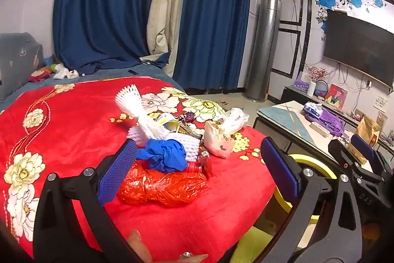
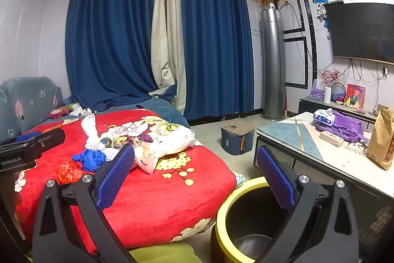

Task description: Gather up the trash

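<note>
On the red floral blanket [image 1: 61,139], just behind your left hand-held gripper [image 1: 197,169], lies the trash pile: a red plastic bag [image 1: 162,185] nearest you, a crumpled blue glove [image 1: 163,155] touching it behind, white foam fruit netting [image 1: 138,110] behind the glove, and a white plastic bag [image 1: 219,139] to the glove's right. Your left hand-held gripper stands wide and holds nothing; the right hand-held gripper [image 2: 194,179] is also wide and empty, hanging between the blanket's edge and the yellow-rimmed bin [image 2: 226,208].

Expect trouble if you close on the red bag alone: it looks thin and slack, so the pads may pinch blanket with it, or drag the glove and netting along and scatter them. The pile sits close to the blanket's right edge, so a sideways sweep could push the white bag onto the floor, short of the bin.

Beyond that edge the bin stands open and looks unobstructed, but the table [image 2: 305,139] crowds its far side, leaving your right hand-held gripper only a narrow lane. Left of the pile the blanket is bare.
</note>
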